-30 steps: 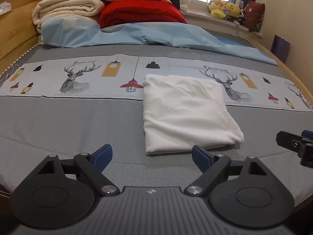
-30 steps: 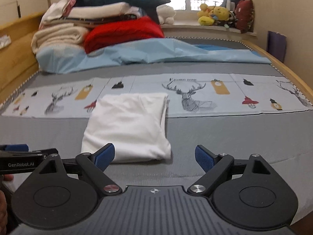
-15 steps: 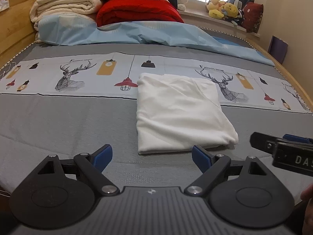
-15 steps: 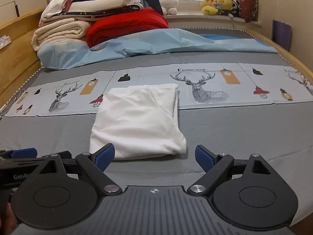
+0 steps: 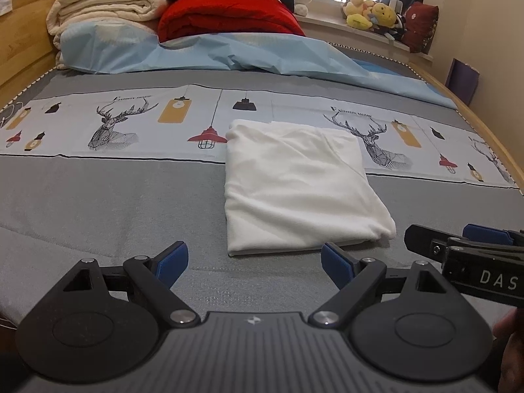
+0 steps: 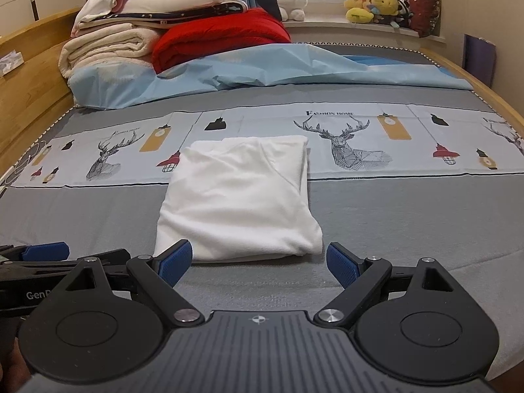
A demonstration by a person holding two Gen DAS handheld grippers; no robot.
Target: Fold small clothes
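Note:
A white garment [image 5: 301,183] lies folded into a neat rectangle on the grey bedspread [image 5: 98,203], its far edge over the printed deer strip. My left gripper [image 5: 253,260] hovers open just before the garment's near edge, nothing between its blue pads. In the right wrist view the same folded garment [image 6: 239,196] sits straight ahead, and my right gripper [image 6: 258,260] is open and empty at its near edge. Each gripper shows at the side of the other's view: the right gripper [image 5: 465,242] and the left gripper [image 6: 42,255].
Folded blankets [image 5: 108,3], a red quilt [image 5: 229,16] and a light blue sheet [image 5: 229,55] pile up at the head of the bed. Plush toys [image 5: 373,13] line the window sill. Wooden bed rails [image 6: 29,98] run along both sides.
Both grippers have edged forward toward the folded garment and closer together; the right gripper now reaches further into the left wrist view. The garment has not moved.

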